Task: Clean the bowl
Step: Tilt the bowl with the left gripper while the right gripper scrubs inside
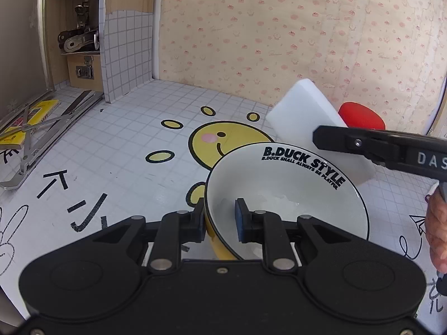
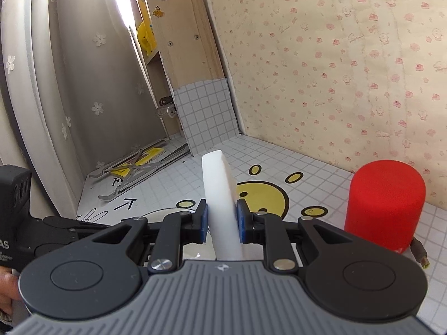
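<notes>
The bowl (image 1: 285, 195) was white inside with black lettering under a black rim, and yellow outside. The sponge (image 2: 220, 195) was plain white. The surface (image 1: 134, 128) showed a white grid of small squares with a yellow smiling face (image 1: 218, 145) outlined in black. The cylinder (image 2: 385, 203) was red. Wallpaper (image 2: 349, 69) was cream with pink motifs.

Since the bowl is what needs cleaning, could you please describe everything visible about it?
The bowl looks ceramic: glossy white inside, yellow outside, with a thin black rim line and black "B.DUCK STYLE" lettering inside. It is tilted toward the left wrist camera over the tiled surface. The left gripper clamps its near wall, one of its fingers inside. Faint wet smears mark its bottom.
</notes>
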